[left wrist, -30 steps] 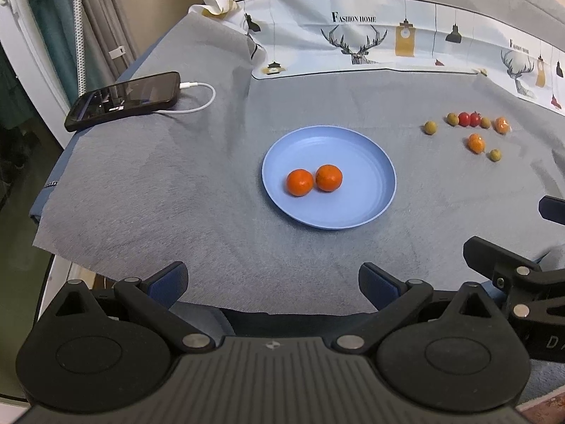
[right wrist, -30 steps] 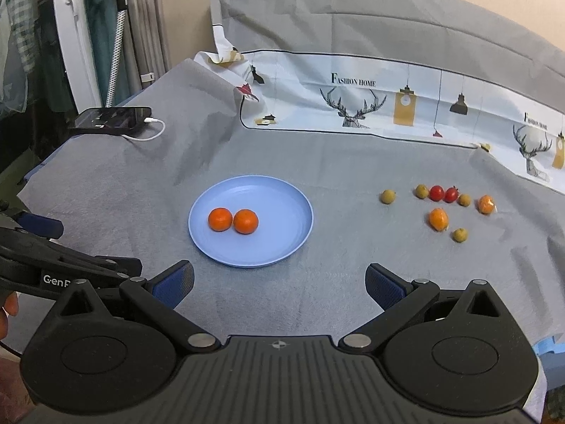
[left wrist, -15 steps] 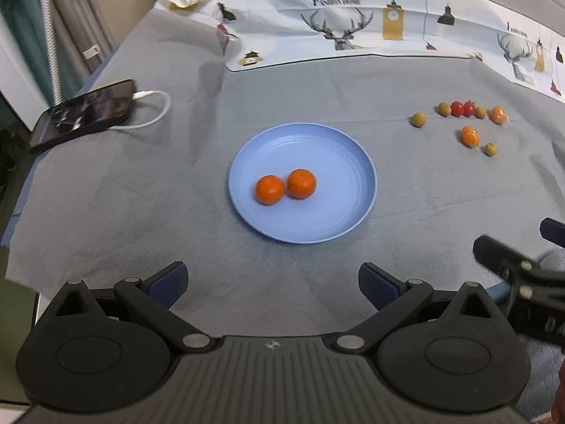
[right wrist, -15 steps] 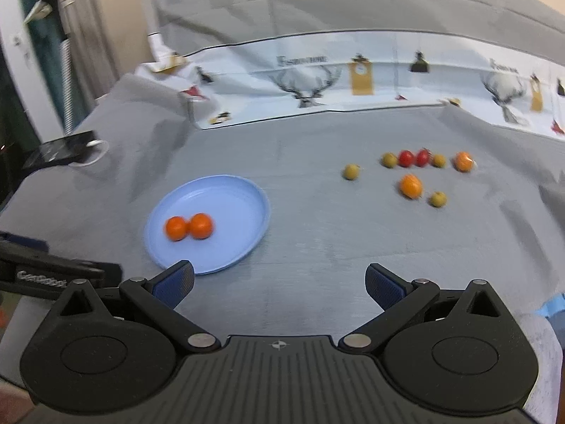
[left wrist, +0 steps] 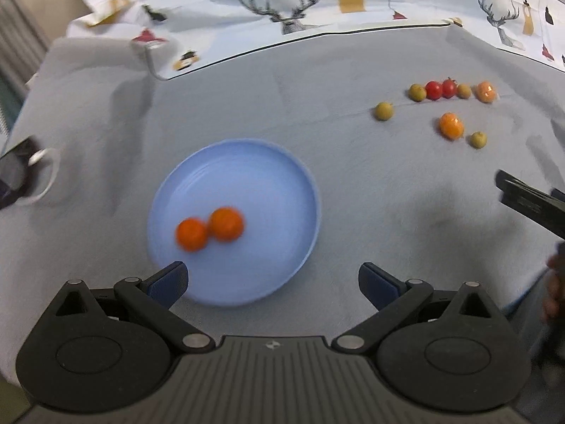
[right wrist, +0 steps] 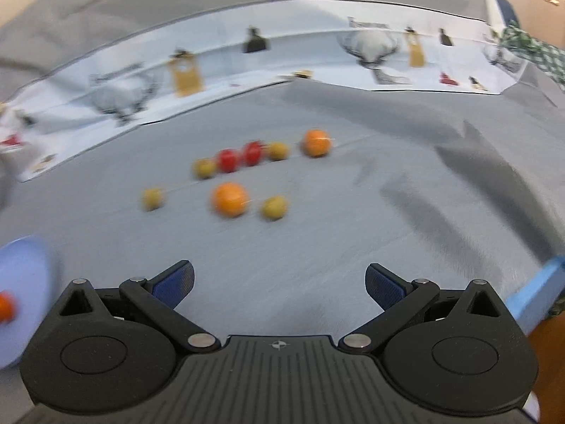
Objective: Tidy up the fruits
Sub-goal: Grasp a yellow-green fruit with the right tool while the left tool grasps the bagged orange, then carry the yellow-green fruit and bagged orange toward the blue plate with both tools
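Left wrist view: my left tongs [left wrist: 272, 277] are spread wide, nothing between the blue pads, sitting at the bottom of the frame. Just above them, center-left, is the blue plate [left wrist: 275, 190] on the grey cloth covering the table [left wrist: 106, 116]. Two oranges [left wrist: 210, 229] lie on the plate's lower left part, touching each other, a bit motion-blurred. The left pad overlaps the plate's near rim in the picture; I can't tell if it touches.

Loose fruit is in the upper right, well apart from the plate: a row of green fruit, two red tomatoes [left wrist: 440, 89], another green one, and an orange one [left wrist: 486, 92] at the row's right end. One green fruit [left wrist: 384, 111] sits alone lower left of the row. Below the row, an orange [left wrist: 451, 126] with a small green fruit [left wrist: 478, 139] just beside it. Phone [left wrist: 12, 173] with white cable at the left edge. The right tongs [left wrist: 529, 205] poke in at the right edge; state not readable here.

Right wrist view: heavy blur. My right tongs [right wrist: 279, 282] are spread, empty, at the bottom of the frame. The fruit cluster is center frame above them: tomatoes [right wrist: 240, 157] in the row, the nearer orange [right wrist: 230, 199] below. Plate edge [right wrist: 28, 265] at the far left.
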Demonstrator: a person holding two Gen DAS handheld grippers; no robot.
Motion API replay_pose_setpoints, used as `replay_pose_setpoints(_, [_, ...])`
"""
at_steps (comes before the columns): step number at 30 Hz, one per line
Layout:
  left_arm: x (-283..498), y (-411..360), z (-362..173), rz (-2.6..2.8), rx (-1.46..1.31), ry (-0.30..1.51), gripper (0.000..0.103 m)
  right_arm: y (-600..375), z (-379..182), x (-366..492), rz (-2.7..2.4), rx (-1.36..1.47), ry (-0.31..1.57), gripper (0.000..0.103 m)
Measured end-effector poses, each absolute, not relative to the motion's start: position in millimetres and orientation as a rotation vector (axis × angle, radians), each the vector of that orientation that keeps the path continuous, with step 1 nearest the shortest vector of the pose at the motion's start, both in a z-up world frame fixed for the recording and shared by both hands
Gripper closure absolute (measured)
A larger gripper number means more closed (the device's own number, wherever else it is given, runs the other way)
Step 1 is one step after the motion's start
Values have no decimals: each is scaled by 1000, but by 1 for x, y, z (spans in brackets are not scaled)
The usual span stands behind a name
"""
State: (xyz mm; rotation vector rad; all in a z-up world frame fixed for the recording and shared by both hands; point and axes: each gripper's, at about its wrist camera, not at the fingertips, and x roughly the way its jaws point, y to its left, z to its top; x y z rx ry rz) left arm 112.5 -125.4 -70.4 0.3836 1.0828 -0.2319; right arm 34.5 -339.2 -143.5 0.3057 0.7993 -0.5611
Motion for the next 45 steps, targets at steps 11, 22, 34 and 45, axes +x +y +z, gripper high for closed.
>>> replay_pose_setpoints(11, [175, -217, -100, -245, 458, 1062, 0, -390, -206, 100, -455, 169, 793, 33])
replay_pose_setpoints(22, [219, -351, -147, -522, 339, 1072, 0, -460, -208, 79, -826, 323, 757, 75])
replay_pose_setpoints(34, [224, -385, -180, -595, 329, 1136, 62, -457, -211, 81, -840, 317, 739, 76])
replay_pose_setpoints(45, [143, -231, -63, -517, 315, 999, 62, -412, -141, 46, -701, 307, 586, 75])
